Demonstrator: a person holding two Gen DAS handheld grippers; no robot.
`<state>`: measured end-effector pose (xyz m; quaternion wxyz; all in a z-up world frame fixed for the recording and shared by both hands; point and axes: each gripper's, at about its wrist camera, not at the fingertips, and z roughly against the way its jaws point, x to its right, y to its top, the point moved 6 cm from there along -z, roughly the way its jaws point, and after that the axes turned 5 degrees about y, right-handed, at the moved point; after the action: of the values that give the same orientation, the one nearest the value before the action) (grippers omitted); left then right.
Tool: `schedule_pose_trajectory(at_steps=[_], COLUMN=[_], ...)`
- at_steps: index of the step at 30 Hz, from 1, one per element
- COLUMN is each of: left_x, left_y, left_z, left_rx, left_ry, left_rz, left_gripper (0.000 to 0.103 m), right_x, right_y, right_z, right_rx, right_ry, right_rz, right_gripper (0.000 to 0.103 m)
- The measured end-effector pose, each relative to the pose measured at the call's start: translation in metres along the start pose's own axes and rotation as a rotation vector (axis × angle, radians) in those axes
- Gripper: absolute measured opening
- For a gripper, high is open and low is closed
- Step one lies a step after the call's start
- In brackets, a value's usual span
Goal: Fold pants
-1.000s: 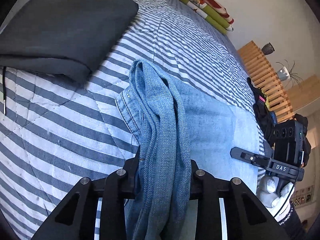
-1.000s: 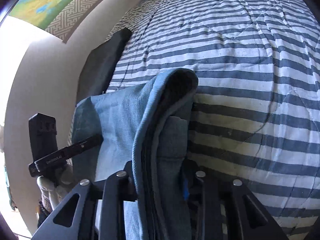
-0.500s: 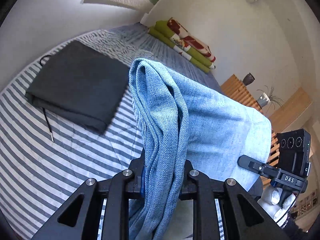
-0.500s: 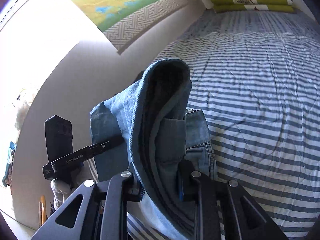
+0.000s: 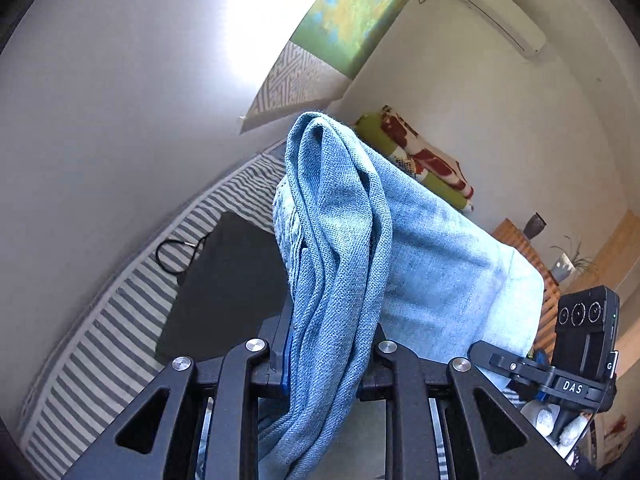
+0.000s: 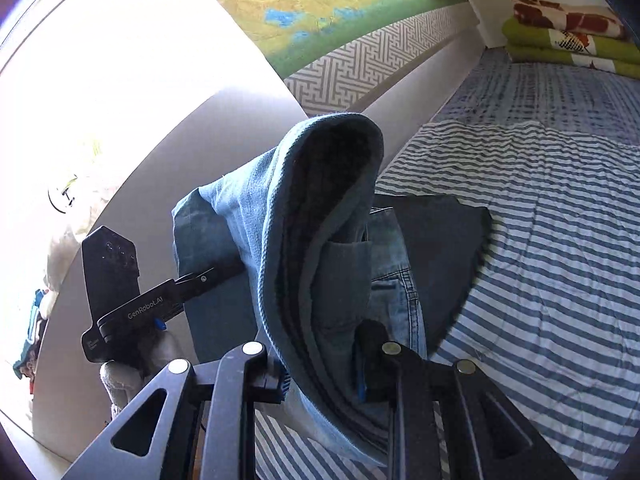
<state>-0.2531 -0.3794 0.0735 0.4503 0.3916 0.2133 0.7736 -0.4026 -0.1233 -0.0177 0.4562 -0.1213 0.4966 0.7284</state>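
The blue jeans (image 5: 340, 220) hang bunched in a thick fold between the fingers of my left gripper (image 5: 328, 360), which is shut on them. From there the denim stretches right to my right gripper (image 5: 480, 350), held by a white-gloved hand. In the right wrist view the jeans (image 6: 320, 208) drape over my right gripper (image 6: 320, 364), which is shut on a folded edge with a pocket showing. The left gripper (image 6: 224, 272) clamps the far side of the cloth. The jeans are lifted off the striped bed (image 6: 540, 260).
A black folded cloth (image 5: 224, 280) lies on the bed under the jeans, with a thin cable loop (image 5: 172, 252) beside it. Green and red folded blankets (image 6: 568, 36) are stacked at the head of the bed. A wall runs along the left; a wooden slatted rack (image 5: 516, 236) stands to the right.
Both grippers have risen and tilted up, carrying the jeans off the bed. The bed now sits lower and farther off in both views, and the wall picture shows.
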Motion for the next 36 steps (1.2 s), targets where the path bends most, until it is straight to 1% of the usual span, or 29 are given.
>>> schedule_pose_trajectory(at_steps=[3,6,8,10,11,12,14,15,16,17,19,20,21,22,23,25,26,28,29,30,31,32,33,34,35,36], left_x=[-0.022,-0.044,-0.059,-0.074,-0.079,-0.085,-0.097,-0.105,-0.112,-0.118,-0.125,-0.127,-0.123,-0.119,-0.114,-0.095,-0.087,-0.073,-0.07,-0.07,-0.069,-0.076,-0.09,-0.107,-0.122,-0.133], left_y=[0.028,0.049,0.055,0.059,0.06,0.061,0.067,0.074,0.08,0.086,0.099,0.106,0.11,0.109,0.104,0.093,0.086,0.07,0.061,0.055,0.048,0.044,0.042,0.041,0.04,0.041], left_z=[-0.042,-0.096,-0.136,-0.177,-0.197,-0.218,-0.248,-0.257,-0.262,-0.265,-0.256,-0.248,-0.235,-0.227,-0.221,-0.202,-0.196,-0.193,-0.195,-0.2,-0.201,-0.206,-0.215,-0.224,-0.229,-0.23], left_rx=[-0.024,-0.061,-0.103,-0.149,-0.169,-0.191,-0.216,-0.212,-0.206,-0.203,-0.174,-0.143,-0.102,-0.089,-0.085,-0.082,-0.079,-0.105,-0.117,-0.124,-0.137,-0.156,-0.174,-0.195,-0.209,-0.21], left_ry=[0.034,0.059,0.056,0.081,0.097,0.117,0.168,0.208,0.226,0.225,0.198,0.19,0.183,0.179,0.174,0.151,0.137,0.124,0.126,0.136,0.166,0.2,0.206,0.21,0.219,0.192], left_rz=[-0.005,-0.014,0.007,0.011,-0.004,-0.019,-0.017,-0.008,0.008,0.031,0.094,0.092,0.062,0.029,-0.004,-0.073,-0.101,-0.155,-0.179,-0.2,-0.203,-0.175,-0.121,-0.069,-0.021,0.041], left_gripper=[0.021,0.021,0.021,0.021,0.022,0.024,0.034,0.042,0.046,0.047,0.047,0.047,0.045,0.045,0.046,0.045,0.045,0.04,0.04,0.04,0.04,0.039,0.031,0.015,0.006,0.002], right_x=[0.023,0.055,0.077,0.106,0.118,0.131,0.153,0.167,0.18,0.191,0.203,0.204,0.203,0.198,0.189,0.161,0.151,0.128,0.118,0.112,0.109,0.109,0.114,0.117,0.121,0.124], right_y=[0.02,0.035,0.039,0.041,0.043,0.046,0.056,0.061,0.065,0.069,0.077,0.081,0.083,0.084,0.082,0.068,0.061,0.04,0.026,0.015,0.003,-0.009,-0.023,-0.032,-0.042,-0.048], right_z=[-0.042,-0.083,-0.107,-0.13,-0.139,-0.15,-0.169,-0.176,-0.179,-0.177,-0.169,-0.161,-0.153,-0.145,-0.139,-0.133,-0.135,-0.143,-0.147,-0.15,-0.156,-0.164,-0.172,-0.175,-0.18,-0.182], right_rx=[-0.017,-0.039,-0.057,-0.076,-0.082,-0.092,-0.122,-0.143,-0.151,-0.142,-0.109,-0.087,-0.063,-0.034,-0.017,-0.023,-0.025,-0.067,-0.088,-0.107,-0.134,-0.165,-0.203,-0.224,-0.243,-0.256], right_ry=[0.004,-0.009,-0.025,-0.045,-0.052,-0.066,-0.119,-0.163,-0.211,-0.232,-0.255,-0.262,-0.271,-0.275,-0.255,-0.199,-0.194,-0.168,-0.176,-0.186,-0.196,-0.214,-0.251,-0.272,-0.287,-0.309], right_rz=[-0.041,-0.085,-0.115,-0.151,-0.165,-0.173,-0.177,-0.193,-0.218,-0.234,-0.244,-0.234,-0.215,-0.194,-0.166,-0.08,-0.036,0.047,0.082,0.108,0.134,0.153,0.158,0.162,0.169,0.179], right_gripper=[0.021,0.021,0.021,0.02,0.02,0.021,0.023,0.031,0.034,0.034,0.034,0.034,0.034,0.034,0.034,0.034,0.034,0.034,0.034,0.034,0.034,0.034,0.034,0.034,0.034,0.034])
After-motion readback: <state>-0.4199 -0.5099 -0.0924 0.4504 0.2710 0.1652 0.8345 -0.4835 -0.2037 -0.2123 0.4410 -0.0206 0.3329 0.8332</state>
